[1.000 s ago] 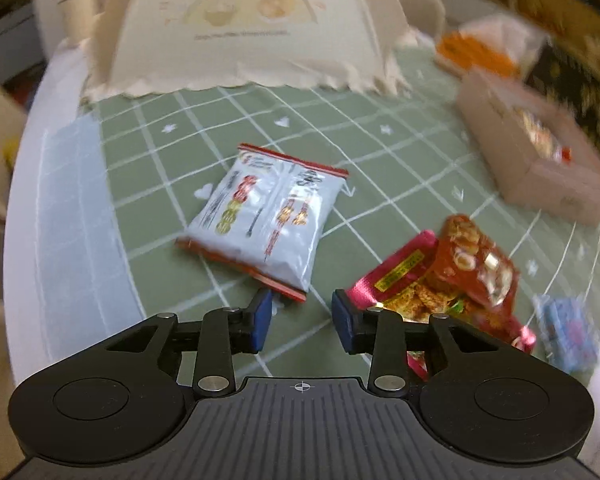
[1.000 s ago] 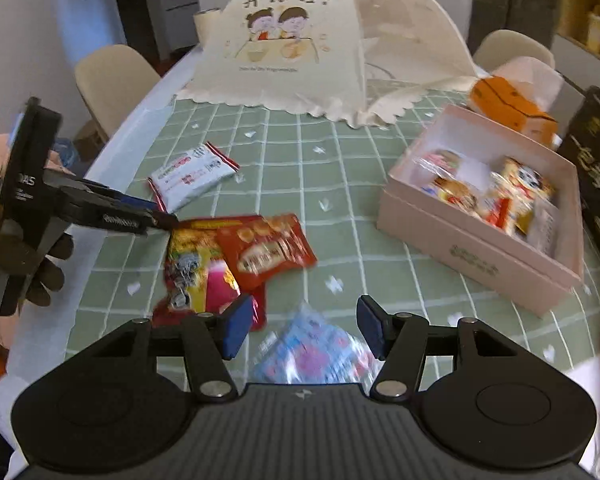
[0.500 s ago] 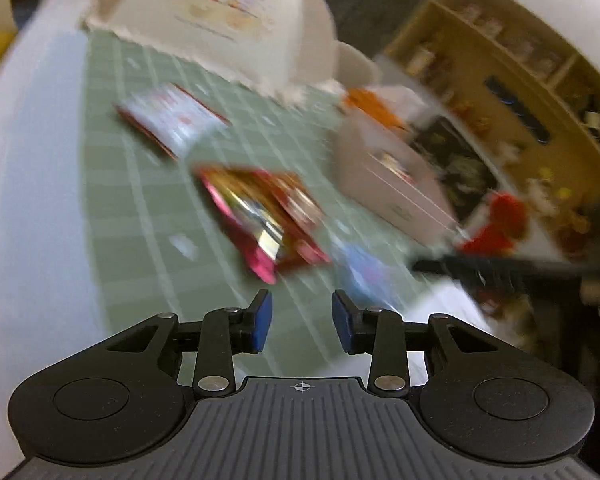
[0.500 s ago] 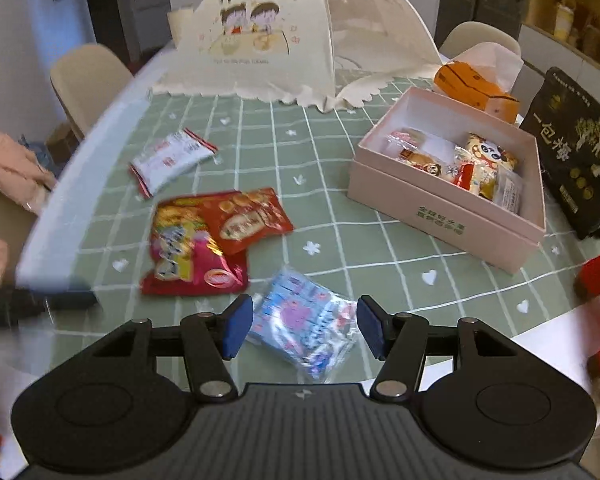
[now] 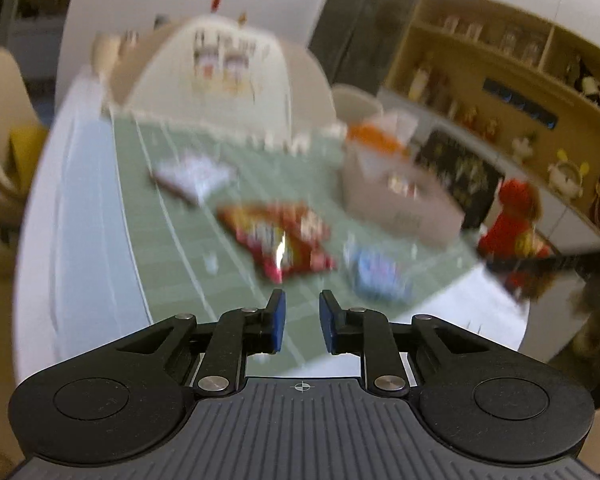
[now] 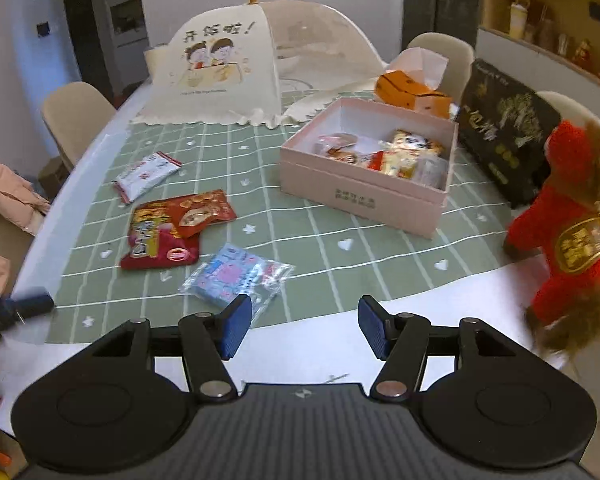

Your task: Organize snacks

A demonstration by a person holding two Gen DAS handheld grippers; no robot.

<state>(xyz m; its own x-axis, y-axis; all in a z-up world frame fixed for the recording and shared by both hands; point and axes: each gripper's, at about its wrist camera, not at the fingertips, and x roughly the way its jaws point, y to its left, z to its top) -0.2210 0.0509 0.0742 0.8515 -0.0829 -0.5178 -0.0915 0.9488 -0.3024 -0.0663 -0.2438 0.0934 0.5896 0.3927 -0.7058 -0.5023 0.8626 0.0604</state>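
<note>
Pulling back, I see my left claw (image 5: 302, 322) closed on nothing, narrower than a second ago; my right claw (image 6: 305, 326) sits half open, empty, now over the bare tabletop (image 6: 320, 344) edge. 4 snack packets (image 6: 236, 274) lie left of the pink box (image 6: 364, 192)

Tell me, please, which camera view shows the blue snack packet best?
The right wrist view: the blue snack packet lies sharp and whole on the green cloth, just beyond the right tool. The left wrist view shows it only as a motion-blurred blue patch beside the red packets.
</note>
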